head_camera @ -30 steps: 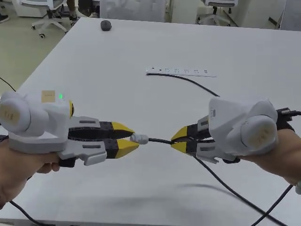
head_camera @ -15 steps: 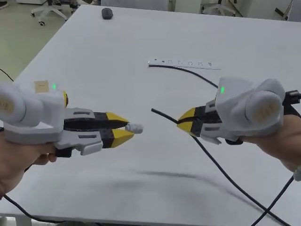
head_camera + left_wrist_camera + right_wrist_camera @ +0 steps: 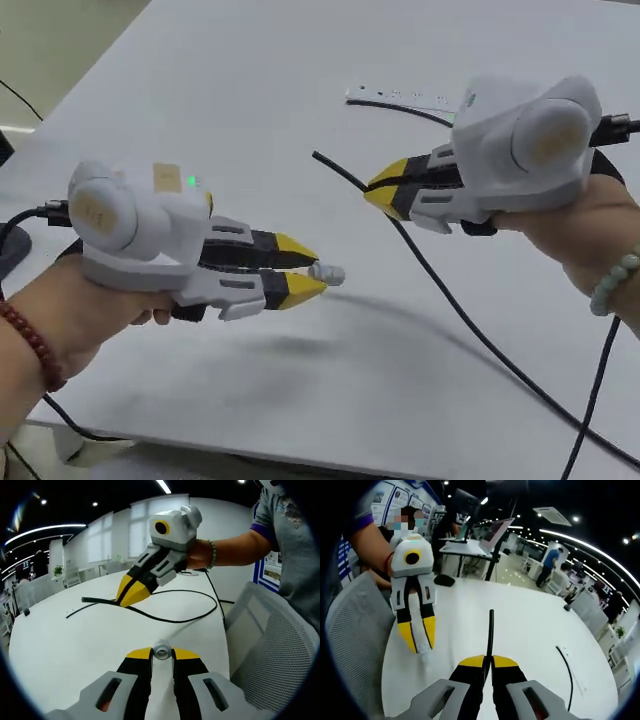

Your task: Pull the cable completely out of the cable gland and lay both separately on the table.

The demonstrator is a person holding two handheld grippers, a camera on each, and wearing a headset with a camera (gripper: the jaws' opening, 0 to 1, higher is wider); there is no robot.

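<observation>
My left gripper (image 3: pixel 305 268) is shut on the grey cable gland (image 3: pixel 327 273), whose round end sticks out past the yellow tips (image 3: pixel 161 650). My right gripper (image 3: pixel 378 189) is shut on the black cable (image 3: pixel 455 305), held up to the right and farther back. The cable's free end (image 3: pixel 318 157) pokes out to the left of the right gripper's tips and is clear of the gland. In the right gripper view the cable (image 3: pixel 490 632) runs straight out from between the jaws, with the left gripper (image 3: pixel 420 643) to the left.
The white table (image 3: pixel 230 120) spreads under both grippers. A white power strip (image 3: pixel 400 98) lies at the back with a black lead. The cable trails off the table's right front. A mesh chair (image 3: pixel 272 645) stands at the table's edge.
The right gripper has lifted up and back with the cable. The left gripper holds the gland apart from it. The camera has shifted toward the table's left front.
</observation>
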